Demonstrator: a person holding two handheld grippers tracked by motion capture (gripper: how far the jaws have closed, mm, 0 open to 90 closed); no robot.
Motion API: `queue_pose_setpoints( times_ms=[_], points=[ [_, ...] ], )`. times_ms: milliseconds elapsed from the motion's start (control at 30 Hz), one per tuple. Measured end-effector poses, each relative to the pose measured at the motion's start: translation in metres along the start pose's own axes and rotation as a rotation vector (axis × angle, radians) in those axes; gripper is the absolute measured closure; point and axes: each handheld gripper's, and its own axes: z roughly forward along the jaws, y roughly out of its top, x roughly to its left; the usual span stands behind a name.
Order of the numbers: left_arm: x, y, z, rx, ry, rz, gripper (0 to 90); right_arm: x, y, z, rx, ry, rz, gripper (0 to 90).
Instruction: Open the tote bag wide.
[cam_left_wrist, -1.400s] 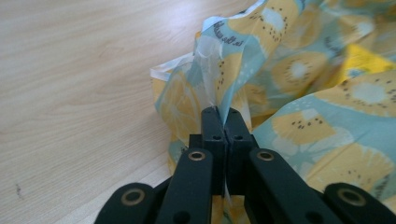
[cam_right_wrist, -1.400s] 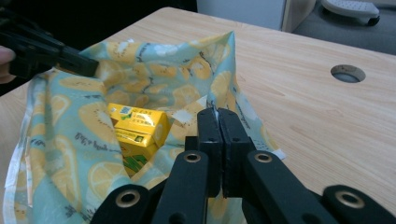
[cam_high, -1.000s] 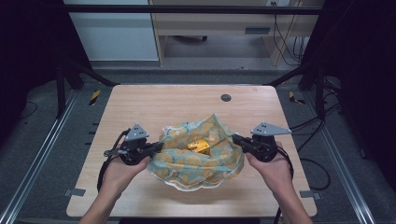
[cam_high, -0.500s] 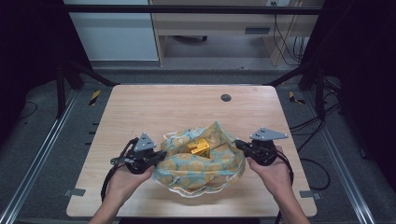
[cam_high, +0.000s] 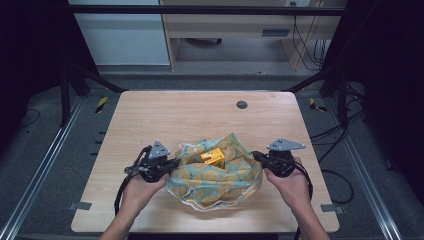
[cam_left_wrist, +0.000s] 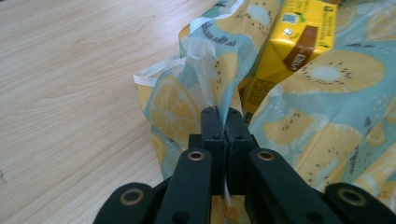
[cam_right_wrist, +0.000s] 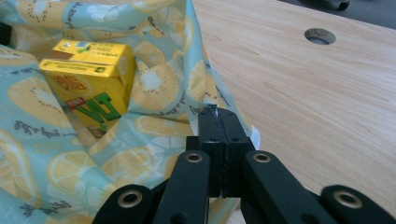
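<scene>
Low in the frame, the left gripper (cam_high: 172, 164) and right gripper (cam_high: 256, 156) each pinched an edge of the bag (cam_high: 220, 177). A yellow carton (cam_high: 213, 157) sat inside it on the table (cam_high: 190, 115).

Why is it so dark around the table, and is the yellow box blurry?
High view: light falls on the table while the room at both sides is nearly black, and the yellow box is tiny and soft. Left gripper view: the bag and box are fairly sharp, jaws slightly blurred. Right gripper view: box print readable, far table hole softer.
</scene>
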Motion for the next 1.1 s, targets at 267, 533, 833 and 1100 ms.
queue_pose_setpoints(
  times_ms=[267,533,833,1100],
  points=[
    [0.009,-0.002,0.013,0.017,0.022,-0.027,89.2,-0.005,-0.002,0.012,0.015,-0.006,0.020,90.0],
    [0.019,-0.009,0.025,0.058,0.036,-0.051,89.1,-0.008,-0.007,0.020,0.048,-0.012,0.030,90.0],
    [0.025,-0.018,0.032,0.098,0.038,-0.059,88.6,-0.012,-0.012,0.024,0.090,-0.021,0.031,90.0],
    [0.025,-0.023,0.033,0.100,0.046,-0.045,88.2,-0.015,-0.022,0.025,0.119,-0.022,0.037,90.0]
  ],
)
